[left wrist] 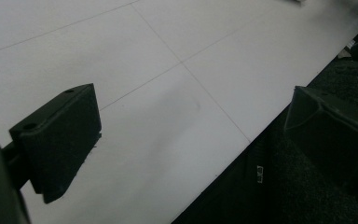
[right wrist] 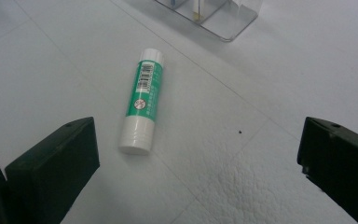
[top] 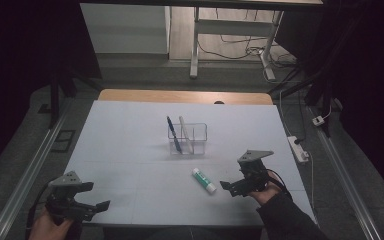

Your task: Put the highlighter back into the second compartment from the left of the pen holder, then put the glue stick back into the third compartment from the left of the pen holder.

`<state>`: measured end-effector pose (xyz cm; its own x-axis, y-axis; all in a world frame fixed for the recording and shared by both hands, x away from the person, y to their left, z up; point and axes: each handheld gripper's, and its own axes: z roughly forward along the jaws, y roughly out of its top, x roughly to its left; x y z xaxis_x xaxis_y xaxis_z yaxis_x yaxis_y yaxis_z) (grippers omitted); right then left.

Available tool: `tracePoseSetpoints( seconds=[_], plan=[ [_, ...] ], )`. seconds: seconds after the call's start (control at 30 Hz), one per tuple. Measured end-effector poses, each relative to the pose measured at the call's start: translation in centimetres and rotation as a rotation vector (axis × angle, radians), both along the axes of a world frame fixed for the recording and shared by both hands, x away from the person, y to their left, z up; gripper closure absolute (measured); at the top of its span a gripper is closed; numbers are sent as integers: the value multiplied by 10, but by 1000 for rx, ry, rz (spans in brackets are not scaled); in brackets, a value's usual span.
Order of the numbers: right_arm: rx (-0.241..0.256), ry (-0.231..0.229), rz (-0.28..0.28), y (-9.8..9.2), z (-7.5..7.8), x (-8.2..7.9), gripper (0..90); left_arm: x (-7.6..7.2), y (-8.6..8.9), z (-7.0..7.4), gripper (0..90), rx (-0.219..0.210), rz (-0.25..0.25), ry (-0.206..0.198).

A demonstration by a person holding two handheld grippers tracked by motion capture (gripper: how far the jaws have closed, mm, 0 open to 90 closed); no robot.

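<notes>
Green glue stick (right wrist: 142,103) lies flat before the right gripper (right wrist: 198,154), jaws wide, empty. Approach step; next, straddle and close. Left gripper (left wrist: 191,135) idle, open.

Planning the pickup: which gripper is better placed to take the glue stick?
Right gripper: jaws open, pointed at the glue stick close ahead. Left gripper sits far off at the table's near-left corner.

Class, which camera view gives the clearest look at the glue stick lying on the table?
The right gripper view: the glue stick lies close up, its green label, barcode and white cap plain, between the open jaws of the right gripper. The high view shows it small, near the clear holder.
</notes>
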<state>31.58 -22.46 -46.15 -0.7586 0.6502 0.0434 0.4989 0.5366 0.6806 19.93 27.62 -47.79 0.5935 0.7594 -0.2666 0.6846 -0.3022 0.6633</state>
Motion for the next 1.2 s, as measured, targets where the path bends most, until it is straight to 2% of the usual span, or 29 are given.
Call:
tracePoseSetpoints(
  seconds=[0.2, 0.3, 0.37, 0.57, 0.77, 1.0, 1.2],
  plan=[
    [9, 3, -12, 2, 2, 0, 0, 0, 1, 0, 40, -6, 3, 4],
    [-1, 5, -9, 7, 2, -1, 0, 0, 0, 0, 40, -3, 2, 6],
    [-10, 2, 2, 11, 1, -2, 0, 0, 0, 0, 40, -3, 3, 7],
    [-28, 32, 44, 25, -3, -6, 0, 0, 1, 0, 39, -2, 3, 8],
    [-92, 59, 68, 38, -14, -8, 0, 1, 0, 0, 39, -2, 1, 10],
    [-143, 96, 82, 50, -29, -7, 3, 1, 0, -1, 40, 2, 2, 10],
    [-202, 100, 90, 57, -42, -4, 62, 1, 0, -1, 40, 1, 0, 10]
  ],
)
